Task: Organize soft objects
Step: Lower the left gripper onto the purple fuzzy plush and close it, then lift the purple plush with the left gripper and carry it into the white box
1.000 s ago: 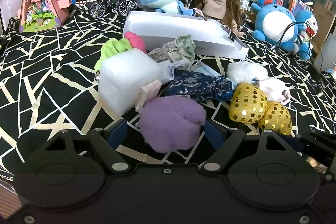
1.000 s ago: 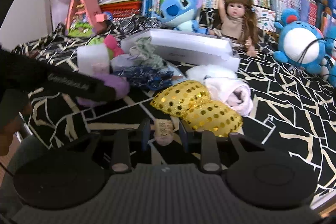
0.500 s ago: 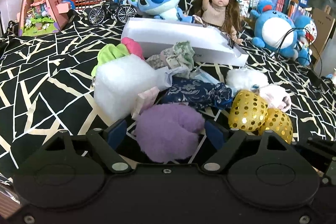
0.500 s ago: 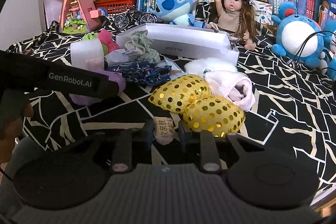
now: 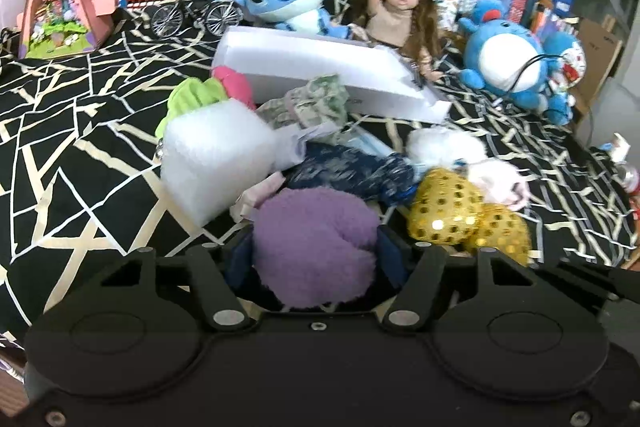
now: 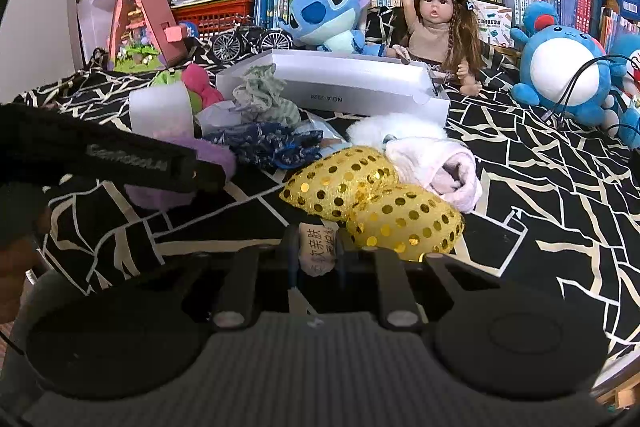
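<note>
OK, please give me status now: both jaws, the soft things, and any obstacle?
Left gripper closing on purple plush. Right gripper shut on the gold sequin toy's tag. White box behind pile; scattered fabrics between.

Both tongs are matte black: the left tongs [image 5: 316, 255] carry blue finger pads, round housings and silver screws — the right tongs [image 6: 316, 247] have a ribbed grey body. White "GenRobot.AI" lettering marks one arm.

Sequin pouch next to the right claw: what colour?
Gold, covered in shiny round sequins. Clearest in the right wrist view.
</note>
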Demonstrator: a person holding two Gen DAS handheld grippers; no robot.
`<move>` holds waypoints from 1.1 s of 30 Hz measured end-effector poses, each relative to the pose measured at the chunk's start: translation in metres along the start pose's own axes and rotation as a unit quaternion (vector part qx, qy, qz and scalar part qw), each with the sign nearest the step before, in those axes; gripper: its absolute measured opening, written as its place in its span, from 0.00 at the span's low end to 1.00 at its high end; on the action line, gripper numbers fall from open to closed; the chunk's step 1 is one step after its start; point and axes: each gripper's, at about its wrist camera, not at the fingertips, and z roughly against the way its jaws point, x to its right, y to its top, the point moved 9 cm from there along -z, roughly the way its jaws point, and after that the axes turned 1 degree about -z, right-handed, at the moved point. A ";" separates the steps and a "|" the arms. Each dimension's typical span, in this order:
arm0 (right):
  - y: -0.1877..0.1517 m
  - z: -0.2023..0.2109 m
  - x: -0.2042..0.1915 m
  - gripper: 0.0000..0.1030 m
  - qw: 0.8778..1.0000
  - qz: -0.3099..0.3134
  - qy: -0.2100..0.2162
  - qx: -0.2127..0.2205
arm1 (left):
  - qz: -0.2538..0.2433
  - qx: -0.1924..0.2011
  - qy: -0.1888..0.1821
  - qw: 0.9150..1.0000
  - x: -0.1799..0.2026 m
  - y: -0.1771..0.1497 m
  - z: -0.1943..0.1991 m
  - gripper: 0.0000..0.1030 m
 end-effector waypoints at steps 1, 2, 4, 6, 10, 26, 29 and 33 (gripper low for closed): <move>0.002 0.001 0.000 0.23 1.000 0.000 0.002 0.002 | -0.002 0.003 -0.003 1.000 0.001 0.002 0.004 0.59; 0.004 0.002 0.000 0.23 1.000 -0.001 0.004 0.004 | -0.004 0.007 -0.005 1.000 0.003 0.004 0.007 0.59; 0.008 0.004 0.000 0.23 1.000 -0.005 0.007 0.009 | -0.007 0.015 -0.012 1.000 0.005 0.010 0.012 0.59; 0.012 0.004 0.000 0.23 1.000 -0.008 0.016 0.011 | -0.007 0.019 -0.023 1.000 0.008 0.016 0.016 0.59; 0.020 0.005 0.002 0.23 0.999 -0.023 0.026 0.018 | 0.000 0.025 -0.038 0.999 0.007 0.028 0.018 0.60; 0.051 -0.012 0.043 0.23 0.995 -0.097 0.015 0.023 | 0.069 0.037 -0.082 0.994 -0.033 0.094 0.005 0.60; 0.061 -0.016 0.051 0.23 0.994 -0.102 0.011 0.026 | 0.067 0.041 -0.077 0.994 -0.037 0.106 0.001 0.60; 0.076 -0.024 0.061 0.23 0.993 -0.113 0.015 0.024 | 0.070 0.034 -0.067 0.995 -0.039 0.118 -0.012 0.60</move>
